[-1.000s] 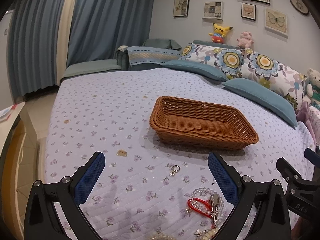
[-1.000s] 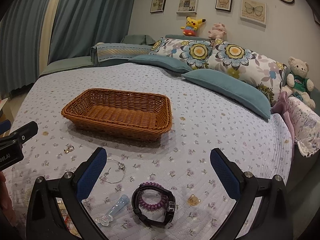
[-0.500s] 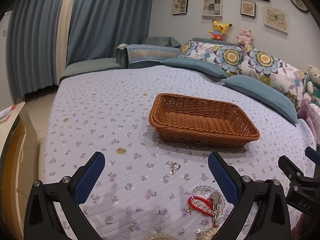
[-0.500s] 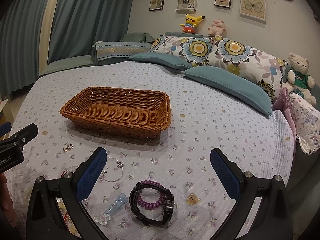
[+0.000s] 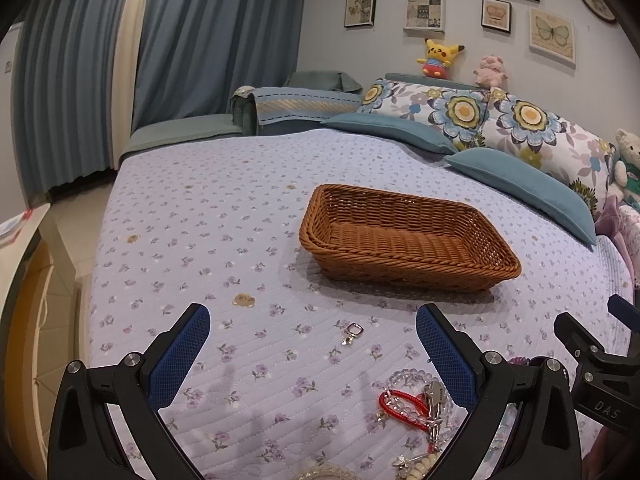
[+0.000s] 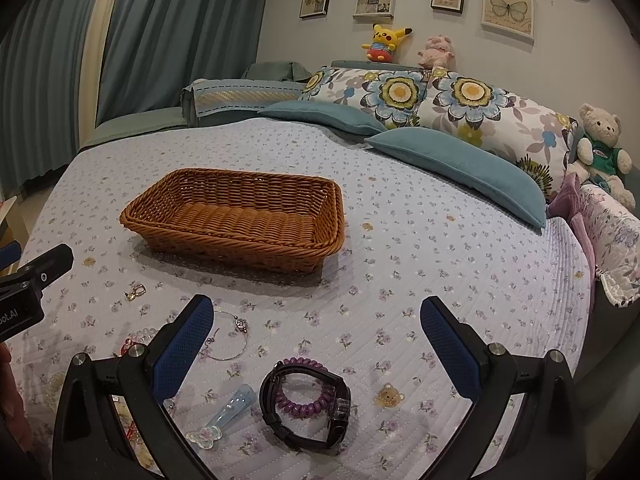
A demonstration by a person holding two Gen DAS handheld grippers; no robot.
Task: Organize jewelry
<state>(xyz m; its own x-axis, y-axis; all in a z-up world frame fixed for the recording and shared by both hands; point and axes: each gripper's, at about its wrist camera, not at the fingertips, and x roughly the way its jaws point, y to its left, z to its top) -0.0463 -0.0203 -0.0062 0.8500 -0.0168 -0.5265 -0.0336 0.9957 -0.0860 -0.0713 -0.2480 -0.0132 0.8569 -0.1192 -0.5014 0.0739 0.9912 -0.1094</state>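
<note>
An empty brown wicker basket sits mid-bed. My left gripper is open and empty above the quilt; a small gold clasp lies between its fingers, and a red cord with keys and clear beads lies by its right finger. My right gripper is open and empty. Below it lie a black watch around a purple coil hair tie, a blue hair clip, a thin silver bangle and a bear charm.
Blue and floral pillows line the bed's far side, with a teddy bear at the right. The bed's left edge drops to the floor beside a low cabinet. Each gripper shows at the edge of the other's view.
Both grippers have drawn slightly nearer the bed and basket. Both stay open and empty, and no jewelry has moved.
</note>
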